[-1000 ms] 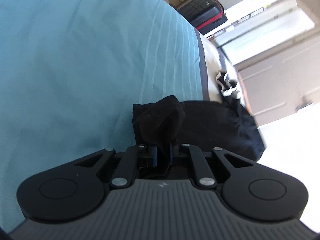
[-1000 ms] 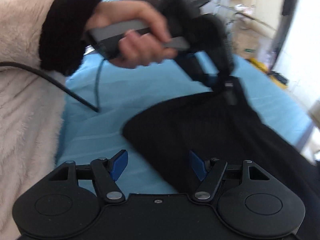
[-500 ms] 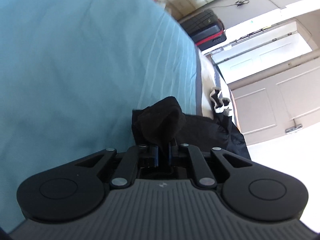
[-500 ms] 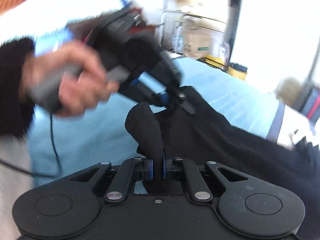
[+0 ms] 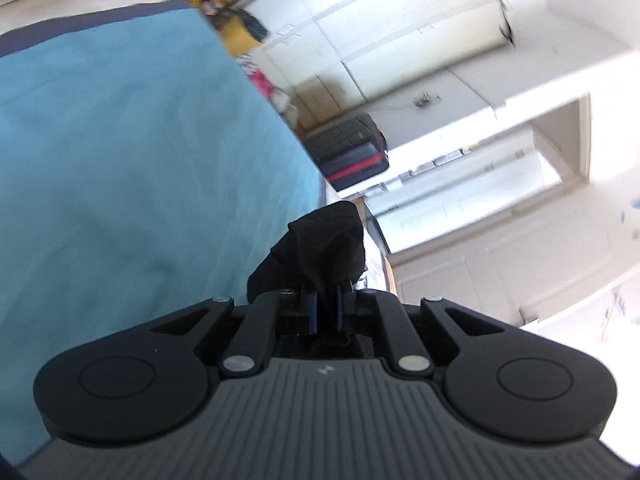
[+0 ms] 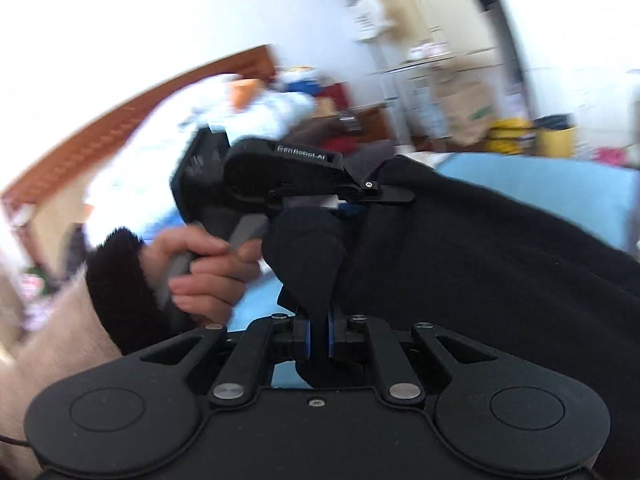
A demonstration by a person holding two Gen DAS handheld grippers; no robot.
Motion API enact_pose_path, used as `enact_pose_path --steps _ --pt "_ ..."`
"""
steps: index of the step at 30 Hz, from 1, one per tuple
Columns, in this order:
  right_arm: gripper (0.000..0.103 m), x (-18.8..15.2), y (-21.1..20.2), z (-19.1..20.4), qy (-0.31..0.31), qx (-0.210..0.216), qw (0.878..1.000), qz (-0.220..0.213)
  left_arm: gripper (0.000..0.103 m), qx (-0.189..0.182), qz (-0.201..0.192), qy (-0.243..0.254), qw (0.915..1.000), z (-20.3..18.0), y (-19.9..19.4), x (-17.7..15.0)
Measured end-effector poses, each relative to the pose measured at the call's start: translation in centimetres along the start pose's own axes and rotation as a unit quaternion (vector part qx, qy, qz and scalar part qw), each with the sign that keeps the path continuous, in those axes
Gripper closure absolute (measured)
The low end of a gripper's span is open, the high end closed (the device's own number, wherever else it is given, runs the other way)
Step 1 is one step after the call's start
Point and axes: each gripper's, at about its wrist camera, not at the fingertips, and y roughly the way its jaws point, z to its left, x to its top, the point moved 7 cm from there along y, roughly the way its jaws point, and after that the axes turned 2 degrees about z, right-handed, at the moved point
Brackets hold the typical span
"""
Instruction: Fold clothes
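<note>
- Left tool (image 5: 325, 312) and right tool (image 6: 319, 338) each clamp the black fabric garment (image 6: 480, 248).
- Teal bedspread (image 5: 120, 160) underneath; black-and-red suitcase (image 5: 352, 152) by white cupboards.

A bunched fold of black, soft knit fabric (image 5: 320, 240) is pinched between the blue-padded fingers of the left gripper (image 5: 325, 312), whose jaws are closed tight on it. The cloth stands up in a rounded lump just above the fingertips. The gripper's black linkage arms and ribbed grey body fill the lower frame. A teal bedsheet (image 5: 132, 168) with a dark border along its far edge is seen to the left, tilted steeply. Beyond its edge, a black suitcase with a red stripe (image 5: 352, 152) is seen against a cream wall. Cream panelled cupboard doors (image 5: 500, 264) are seen at right. A blurred yellow object (image 5: 224, 8) is noted near the top.
</note>
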Motion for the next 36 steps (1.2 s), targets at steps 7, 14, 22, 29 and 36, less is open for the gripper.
enact_pose_path --steps 7,14,22,29,36 --pt "0.093 0.9 -5.6 -3.4 0.098 -0.026 0.994 -0.04 0.096 0.002 0.028 0.054 0.9981 -5.8 3.7 -0.1" --pt "0.093 -0.5 -17.9 -13.2 0.244 -0.161 0.946 -0.138 0.095 -0.053 0.13 0.167 0.9759 -19.2 17.8 -3.8" --pt "0.093 -4.2 -25.5 -21.4 0.289 -0.32 0.884 -0.182 0.095 -0.04 0.203 0.191 0.9596 -23.2 33.3 -10.2" --pt "0.093 -8.3 -27.9 -30.3 0.411 -0.314 0.838 -0.176 0.084 0.014 0.247 0.174 0.9531 -21.0 37.2 -11.6" --pt "0.088 -11.9 -28.8 -32.8 0.516 -0.238 0.801 -0.187 0.05 0.052 0.158 0.252 0.9532 -19.6 31.6 -9.1"
